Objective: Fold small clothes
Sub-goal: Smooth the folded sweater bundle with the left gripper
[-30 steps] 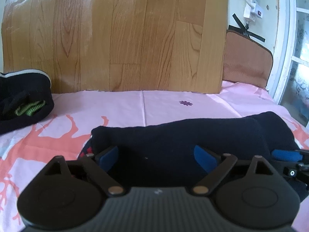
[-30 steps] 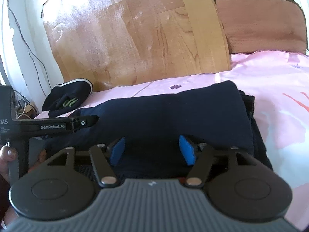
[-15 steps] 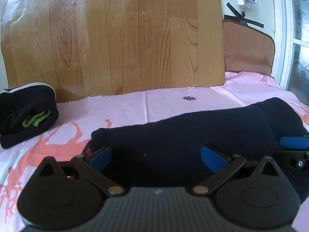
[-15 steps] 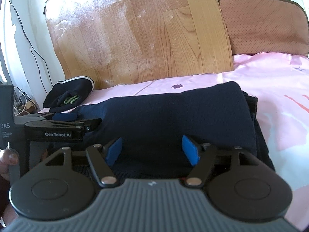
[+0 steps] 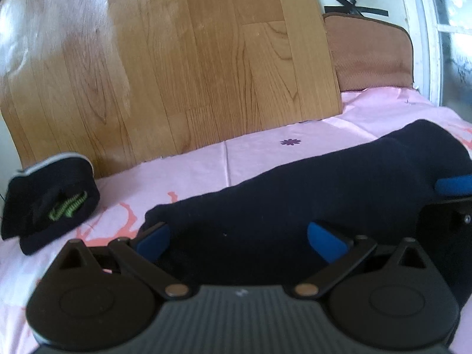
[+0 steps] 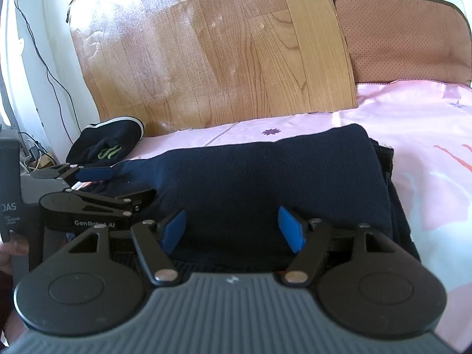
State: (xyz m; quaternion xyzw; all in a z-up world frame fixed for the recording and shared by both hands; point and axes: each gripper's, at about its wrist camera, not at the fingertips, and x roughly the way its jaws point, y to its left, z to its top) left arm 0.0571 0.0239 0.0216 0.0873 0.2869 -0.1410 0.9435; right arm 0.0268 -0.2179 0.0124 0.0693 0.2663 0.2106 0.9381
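Tools (image 5: 239, 237) (image 6: 233, 228) gape over navy garment (image 6: 265, 177) — pink sheet (image 6: 413, 112) beneath.

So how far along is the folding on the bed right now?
Done: a small dark bundle sits folded by the wooden board. In hand: the navy garment lies doubled over on the pink sheet; the left gripper and right gripper both stand open over it, gripping nothing. Left: any further fold, then setting it aside.

The navy garment's (image 6: 265, 183) near edge is hidden behind both grippers; its type stays unclear.
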